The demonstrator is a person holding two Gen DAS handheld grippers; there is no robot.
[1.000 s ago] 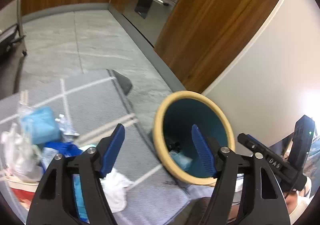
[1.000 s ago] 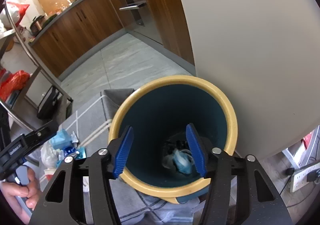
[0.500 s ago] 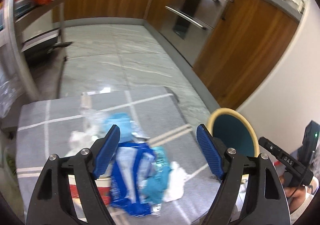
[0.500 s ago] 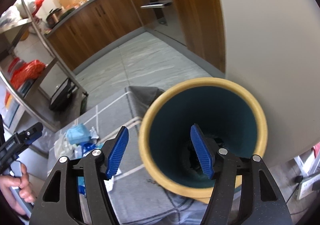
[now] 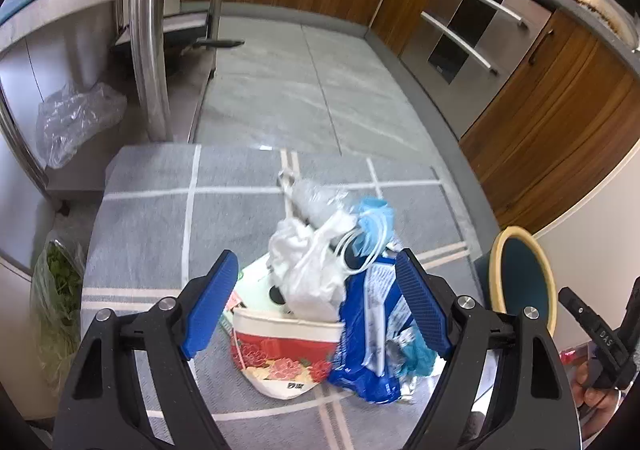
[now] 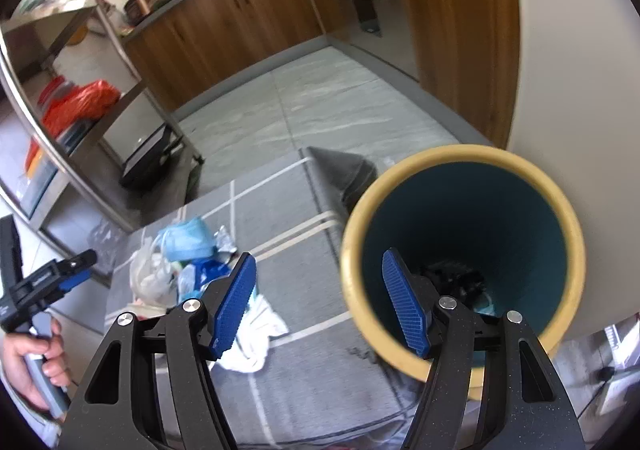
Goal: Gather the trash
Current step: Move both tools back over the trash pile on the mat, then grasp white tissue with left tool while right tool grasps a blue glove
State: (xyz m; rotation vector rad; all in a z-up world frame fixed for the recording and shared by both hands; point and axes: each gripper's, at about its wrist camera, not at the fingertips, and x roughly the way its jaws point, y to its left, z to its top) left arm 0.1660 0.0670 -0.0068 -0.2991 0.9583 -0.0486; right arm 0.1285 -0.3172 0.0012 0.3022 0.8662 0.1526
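A trash pile lies on the grey rug [image 5: 160, 230]: a red-and-white flowered paper cup [image 5: 288, 350], a white plastic bag [image 5: 308, 262], a blue snack wrapper [image 5: 372, 338] and a blue face mask [image 5: 374, 215]. My left gripper [image 5: 316, 253] hovers open just above and in front of the pile, with nothing pressed between its pads. The teal bin with a yellow rim [image 5: 496, 262] stands to the right of the pile. My right gripper [image 6: 319, 254] is open and empty, its right finger over the bin's rim [image 6: 352, 270]. Some trash lies at the bin's bottom [image 6: 460, 278].
A steel rack leg [image 5: 148, 49] and its low shelf stand left of the rug, with a clear plastic bag [image 5: 72, 121] and a bag of greens [image 5: 56, 290]. Wooden cabinets [image 5: 560, 109] and a white wall [image 6: 580, 89] close the right side. A white tissue [image 6: 256, 342] lies near the bin.
The left gripper swung left from the bin to over the trash pile, and its jaws widened. The right gripper drew left off the bin's mouth, and its jaws widened a little.
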